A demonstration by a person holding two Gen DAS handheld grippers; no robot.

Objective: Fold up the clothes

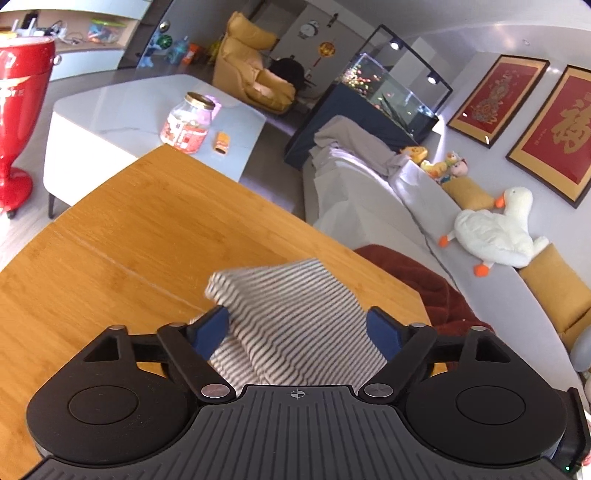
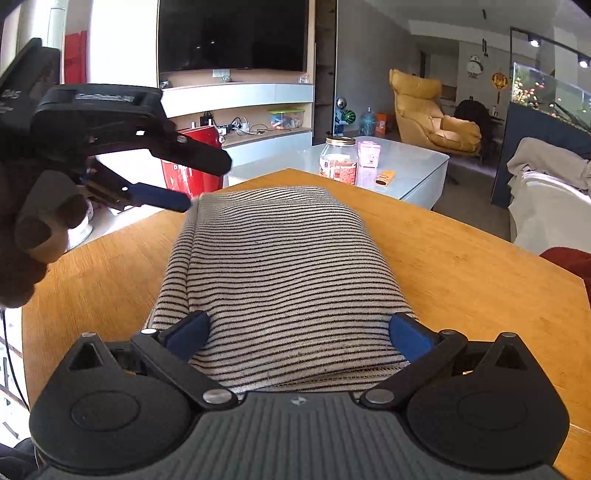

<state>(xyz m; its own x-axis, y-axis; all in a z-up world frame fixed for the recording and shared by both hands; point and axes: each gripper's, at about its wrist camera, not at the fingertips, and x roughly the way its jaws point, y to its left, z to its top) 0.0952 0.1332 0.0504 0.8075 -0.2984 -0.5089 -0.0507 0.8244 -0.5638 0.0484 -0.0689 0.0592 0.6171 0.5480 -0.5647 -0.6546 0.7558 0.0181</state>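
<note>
a home living room: sofa (image 1: 388,192), television (image 2: 232,35), fish tank (image 1: 388,86).

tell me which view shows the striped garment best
The right wrist view: the folded striped garment lies nearly whole on the wooden table, stripes sharp. The left wrist view shows only a blurred part of it between the open left claw.

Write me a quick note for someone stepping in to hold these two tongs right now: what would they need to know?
Left tongs: open, fingers either side of the striped garment, at its far left corner; not clamped.
Right tongs: open, straddling the garment's near edge.
The garment lies on the wooden table, already folded into a compact, layered rectangle.
Left to do: judging by its shape, perhaps one last fold or a tidy-up, then set it aside. A dark red cloth lies beyond the table's edge; whether it is next I cannot tell.
</note>
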